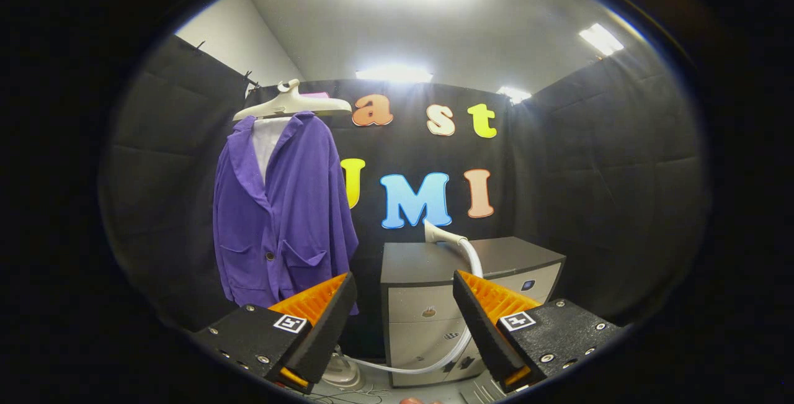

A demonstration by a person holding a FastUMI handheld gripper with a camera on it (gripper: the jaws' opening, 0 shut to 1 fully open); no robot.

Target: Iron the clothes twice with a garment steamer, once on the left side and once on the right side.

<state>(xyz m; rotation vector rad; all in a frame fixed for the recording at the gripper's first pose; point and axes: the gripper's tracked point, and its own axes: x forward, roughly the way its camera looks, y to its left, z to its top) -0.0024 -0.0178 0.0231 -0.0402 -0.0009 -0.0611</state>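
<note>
While apart, gripper before jacket.

The purple jacket at centre left is matt woven cloth, softly creased, on a smooth pale plastic hanger. Lower centre, the cabinet looks smooth with a dull sheen — the steamer hose is glossy white plastic.

The gripper holds nothing — its fingers stand apart.

Purple jacket, white hanger
</note>
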